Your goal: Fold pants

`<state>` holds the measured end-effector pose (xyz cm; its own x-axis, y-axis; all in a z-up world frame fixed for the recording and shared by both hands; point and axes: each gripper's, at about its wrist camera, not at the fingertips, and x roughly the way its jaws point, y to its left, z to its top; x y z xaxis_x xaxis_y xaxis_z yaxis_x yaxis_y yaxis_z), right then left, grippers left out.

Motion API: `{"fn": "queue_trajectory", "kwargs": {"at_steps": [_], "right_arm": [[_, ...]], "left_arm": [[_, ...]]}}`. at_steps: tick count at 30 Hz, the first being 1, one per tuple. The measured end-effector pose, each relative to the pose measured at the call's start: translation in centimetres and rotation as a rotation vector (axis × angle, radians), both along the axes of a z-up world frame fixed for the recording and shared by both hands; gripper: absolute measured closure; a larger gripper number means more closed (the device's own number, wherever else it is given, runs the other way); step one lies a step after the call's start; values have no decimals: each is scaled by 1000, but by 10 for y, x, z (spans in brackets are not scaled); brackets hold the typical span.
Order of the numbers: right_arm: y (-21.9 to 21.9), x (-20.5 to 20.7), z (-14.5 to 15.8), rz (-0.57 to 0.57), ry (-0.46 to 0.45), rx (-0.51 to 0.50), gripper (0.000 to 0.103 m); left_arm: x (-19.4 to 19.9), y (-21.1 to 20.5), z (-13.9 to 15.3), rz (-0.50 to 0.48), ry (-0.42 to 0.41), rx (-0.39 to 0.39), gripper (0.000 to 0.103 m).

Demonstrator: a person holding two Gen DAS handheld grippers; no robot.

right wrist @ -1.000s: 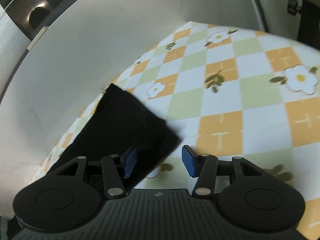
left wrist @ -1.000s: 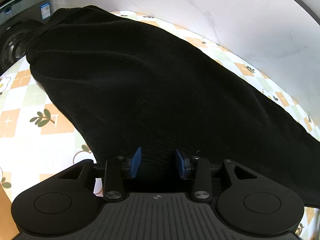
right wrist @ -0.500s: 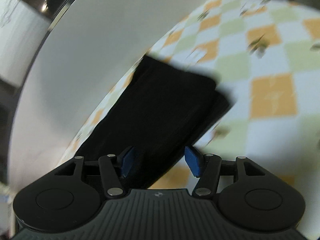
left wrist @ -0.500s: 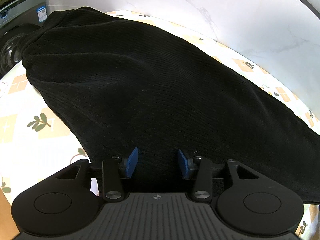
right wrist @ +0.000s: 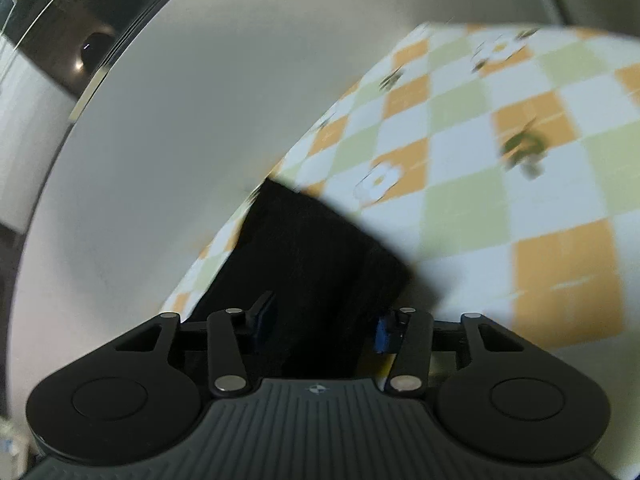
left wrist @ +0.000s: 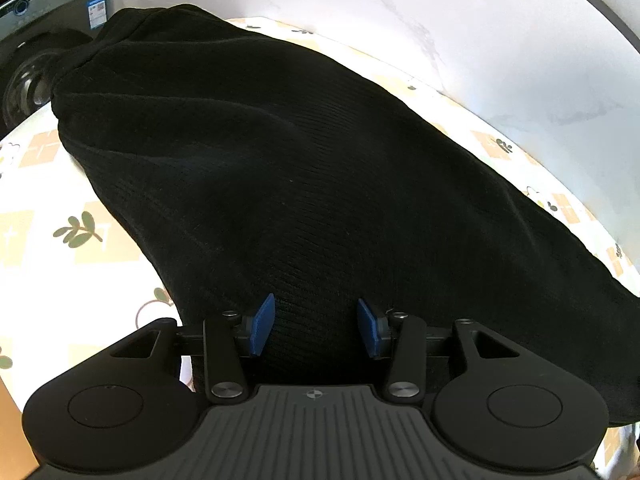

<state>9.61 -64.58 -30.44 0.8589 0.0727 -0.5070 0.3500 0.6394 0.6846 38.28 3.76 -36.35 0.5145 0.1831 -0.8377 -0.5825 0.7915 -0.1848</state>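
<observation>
In the left wrist view, the black pants (left wrist: 304,176) filled most of the picture, spread over a tablecloth (left wrist: 44,208) checked in white, orange and pale green with leaf and flower prints. The cloth of the pants was ribbed, with soft folds running from the upper left, where one bunched end rose toward a washer (left wrist: 36,60) in the corner, down to the lower right edge. A pale marbled wall (left wrist: 460,24) stood behind the table. The left gripper (left wrist: 316,326) sat low in the frame with its blue pads (left wrist: 262,322) spread wide apart, and the near edge of the pants lay in the gap between them; the pads did not press on the fabric, so it was not clamped

In the right wrist view, which was blurred by motion, a narrower end of the pants (right wrist: 312,256) lay on the tablecloth (right wrist: 520,184) near its edge, beside a plain grey wall (right wrist: 200,120). The end reached down from its squared corner into the right gripper (right wrist: 320,328). This gripper's pads (right wrist: 264,320) also stood wide, one at each side of the fabric, and the dark cloth ran between them. Whether the pads touched it could not be told through the blur
</observation>
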Motion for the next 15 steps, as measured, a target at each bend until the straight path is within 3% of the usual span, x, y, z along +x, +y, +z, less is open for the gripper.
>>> {"fn": "queue_trajectory", "kwargs": {"at_steps": [2,3,4,5,10,13,15], "right_arm": [[5,6,2,42,4,-40,57],[4,8,3,44,11,-54,63],[1,10,3,34,27,-59,83],[-3,11,3,22,48,-64,87],[-5,7,16,43,56,-175,87],[-19,5,16,-8,91,-175,87],[-31,0,15,-62,123,-193,87]], "left_arm": [[1,-2,0,1,8,9,56],[3,-3,0,1,13,13,55],[4,-4,0,0,18,15,52],[5,-4,0,-1,22,15,52],[16,-9,1,-43,45,18,51],[31,-19,2,-129,54,18,51],[42,-24,3,-186,32,-30,53]]}}
